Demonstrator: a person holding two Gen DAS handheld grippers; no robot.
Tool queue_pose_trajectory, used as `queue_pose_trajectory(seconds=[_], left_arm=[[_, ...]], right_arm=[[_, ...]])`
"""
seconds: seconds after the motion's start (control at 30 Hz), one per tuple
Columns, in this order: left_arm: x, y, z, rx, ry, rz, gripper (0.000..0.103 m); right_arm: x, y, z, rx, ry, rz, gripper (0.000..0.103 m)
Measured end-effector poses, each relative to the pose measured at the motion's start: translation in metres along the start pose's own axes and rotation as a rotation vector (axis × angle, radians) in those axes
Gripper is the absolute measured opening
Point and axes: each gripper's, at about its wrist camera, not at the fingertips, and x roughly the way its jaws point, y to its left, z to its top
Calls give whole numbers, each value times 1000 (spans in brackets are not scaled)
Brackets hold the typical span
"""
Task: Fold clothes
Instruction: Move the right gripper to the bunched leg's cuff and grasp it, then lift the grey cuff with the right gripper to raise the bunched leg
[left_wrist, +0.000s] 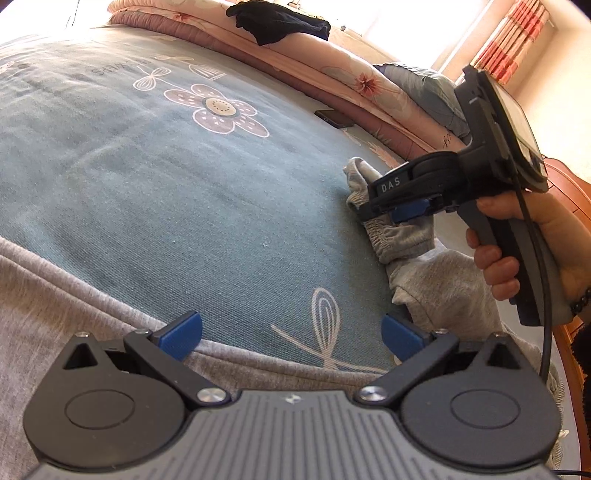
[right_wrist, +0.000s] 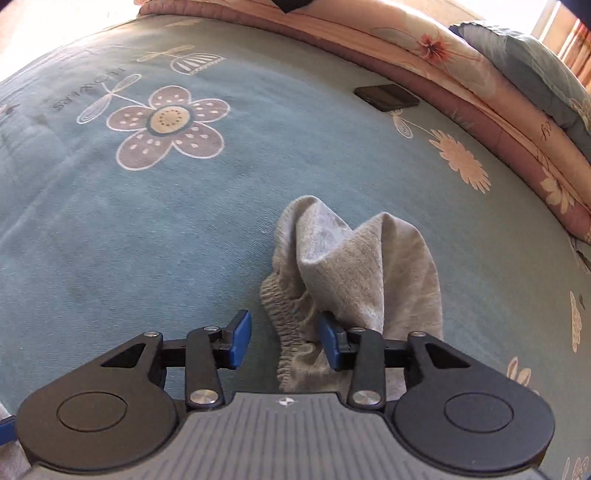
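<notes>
Left wrist view: the left gripper (left_wrist: 291, 341) sits low at the near edge of the bed (left_wrist: 155, 192), fingers (left_wrist: 183, 334) spread wide w/ nothing between them; grey garment (left_wrist: 417, 273) runs along the near edge under the gripper and up the right side toward the right gripper (left_wrist: 397, 206), so its long axis looks roughly left-to-right then bends away, though the near part is cut off by the frame. Wide bare teal sheet lies ahead, open room to the middle and left. A hand (left_wrist: 517, 254) grips the right tool's handle; "DAS" is printed on its arm. Far edge is bounded by a pink floral quilt (left_wrist: 325, 70) w/ a black cloth (left_wrist: 280, 22) on top; a dark phone (left_wrist: 334, 118) lies just beside the quilt. Right wrist view: right gripper (right_wrist: 284, 341) has fingers (right_wrist: 242, 339) part open, elastic waistband (right_wrist: 291, 343) between them, right pad touching or nearly touching the cloth, left pad apart from it; prob. not clamped. Garment peaks up ahead of the fingers in two folds. "FLOWERS" is printed on the sheet near the big flower (right_wrist: 170, 127). Phone (right_wrist: 386, 96) far right, well apart.
</notes>
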Motion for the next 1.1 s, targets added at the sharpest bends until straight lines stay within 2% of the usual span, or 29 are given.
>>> queue_pose_trajectory(seconds=[0.1, 0.23, 0.37, 0.53, 0.6, 0.67, 0.7, 0.73, 0.83, 1.0, 1.1], left_arm=[[1, -3, -1, 12, 0, 8, 102], [2, -5, -2, 19, -1, 16, 102], [4, -6, -2, 26, -1, 20, 102], [4, -5, -2, 21, -1, 17, 102], [4, -5, -2, 21, 0, 17, 102], [4, -5, -2, 21, 0, 16, 102], [4, -5, -2, 20, 0, 15, 102], [4, -5, -2, 18, 0, 14, 102], [3, -4, -2, 10, 0, 9, 102], [3, -4, -1, 7, 0, 7, 102], [4, -4, -1, 5, 0, 6, 102]], right_arm=[[11, -28, -9, 53, 40, -12, 53], [24, -54, -27, 134, 70, 43, 75], [32, -58, -36, 144, 76, 34, 76], [27, -76, -30, 273, 64, 81, 74], [27, -85, -29, 335, 62, 90, 72], [28, -87, -28, 352, 64, 70, 50], [27, -87, -28, 353, 62, 58, 46], [25, -86, -27, 359, 54, 59, 38], [15, -86, -23, 383, 47, 68, 35], [-5, -95, -9, 456, 3, 171, 32], [-16, -94, 2, 473, -41, 204, 26]])
